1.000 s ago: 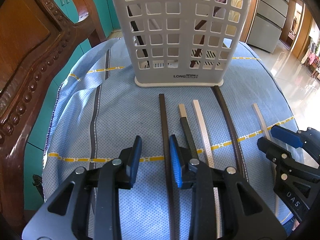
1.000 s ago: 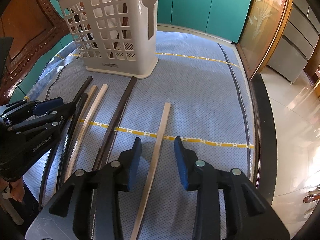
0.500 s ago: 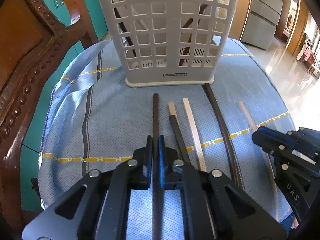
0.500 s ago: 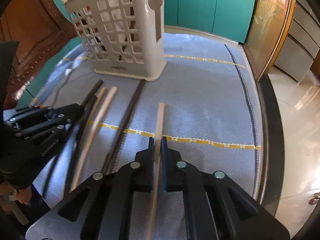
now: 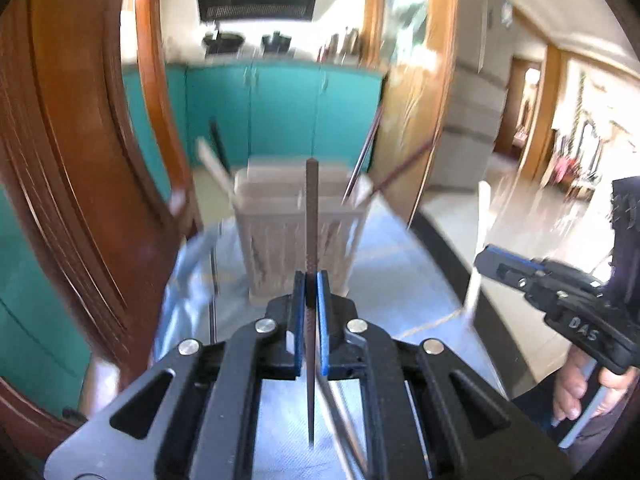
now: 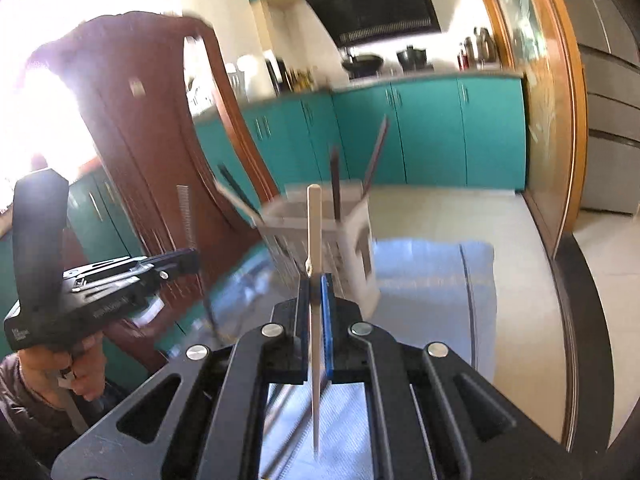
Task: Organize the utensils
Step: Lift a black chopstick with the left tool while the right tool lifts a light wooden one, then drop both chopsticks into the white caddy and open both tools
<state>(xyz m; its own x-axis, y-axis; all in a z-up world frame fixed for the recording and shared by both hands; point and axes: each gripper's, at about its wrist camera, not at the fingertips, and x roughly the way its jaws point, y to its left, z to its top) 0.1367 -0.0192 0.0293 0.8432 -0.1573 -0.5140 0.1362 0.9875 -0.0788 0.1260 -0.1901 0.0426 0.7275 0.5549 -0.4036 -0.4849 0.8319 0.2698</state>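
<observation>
My left gripper (image 5: 310,280) is shut on a dark brown chopstick (image 5: 311,216) and holds it raised, pointing at the white slotted utensil basket (image 5: 276,240). My right gripper (image 6: 316,284) is shut on a pale wooden chopstick (image 6: 313,228), also lifted in front of the basket (image 6: 352,248). Several chopsticks stand in the basket. The right gripper also shows in the left wrist view (image 5: 516,270), and the left gripper in the right wrist view (image 6: 176,260). More chopsticks (image 5: 340,420) lie on the blue cloth under the left gripper.
The table with the blue cloth (image 5: 400,264) has a carved wooden chair (image 5: 80,200) at its left. Teal cabinets (image 6: 432,136) stand behind and the tiled floor (image 6: 472,216) lies to the right.
Both grippers have lifted their chopsticks off the cloth and tilted up, so the views now look level at the basket's top. The frames are blurred by motion.
</observation>
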